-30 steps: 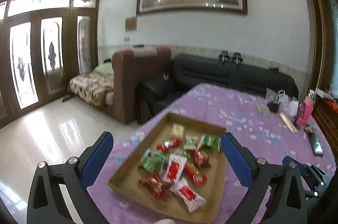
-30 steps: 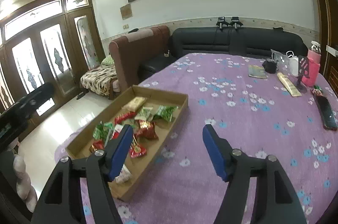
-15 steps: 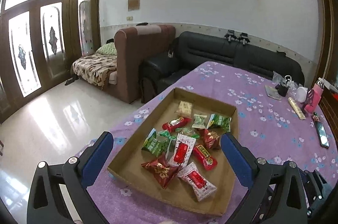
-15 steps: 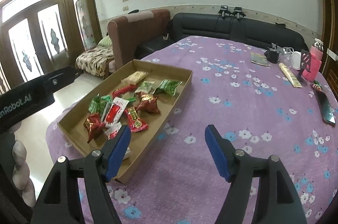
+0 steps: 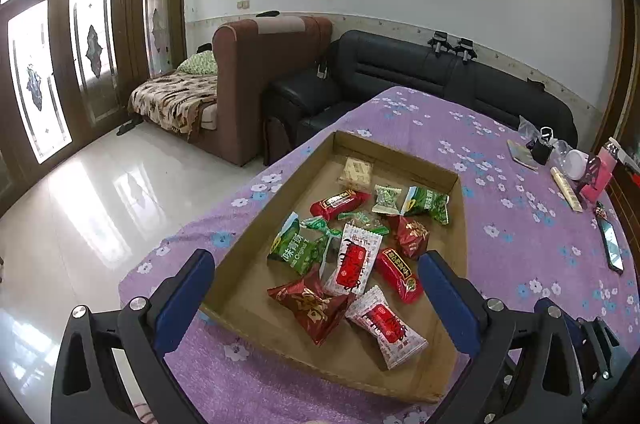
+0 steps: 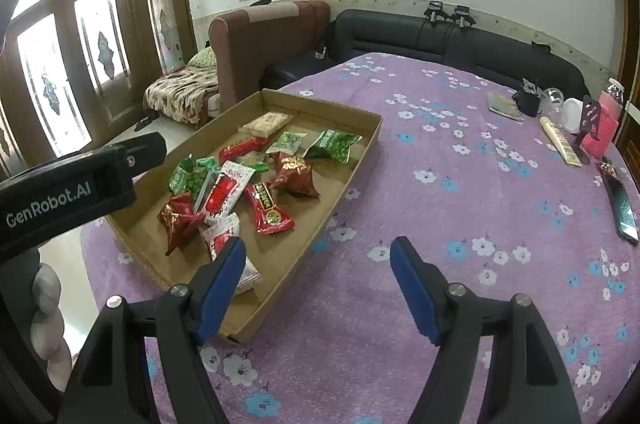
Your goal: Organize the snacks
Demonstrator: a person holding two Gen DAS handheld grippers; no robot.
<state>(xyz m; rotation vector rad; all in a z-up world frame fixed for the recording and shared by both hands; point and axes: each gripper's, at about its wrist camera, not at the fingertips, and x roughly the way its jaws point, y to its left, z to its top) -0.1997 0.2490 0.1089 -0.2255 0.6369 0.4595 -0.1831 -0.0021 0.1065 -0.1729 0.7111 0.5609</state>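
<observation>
A shallow cardboard tray lies on the purple flowered tablecloth near the table's left edge. Several snack packets lie loose in it: red ones, green ones, white-and-red ones and a pale bar. My left gripper hangs open above the tray's near end, with the packets seen between its blue fingers but not touched. My right gripper is open over the tray's near right corner and the cloth, holding nothing. The left gripper's black body shows in the right wrist view.
A phone, a pink bottle, a white cup, a long pale packet and a small booklet sit at the table's far right. A black sofa and a brown one stand beyond. A hand shows lower left.
Both grippers have come down and tilted toward the tray, which now looks nearer and larger. The right jaws have spread slightly wider. The packets have not moved.
</observation>
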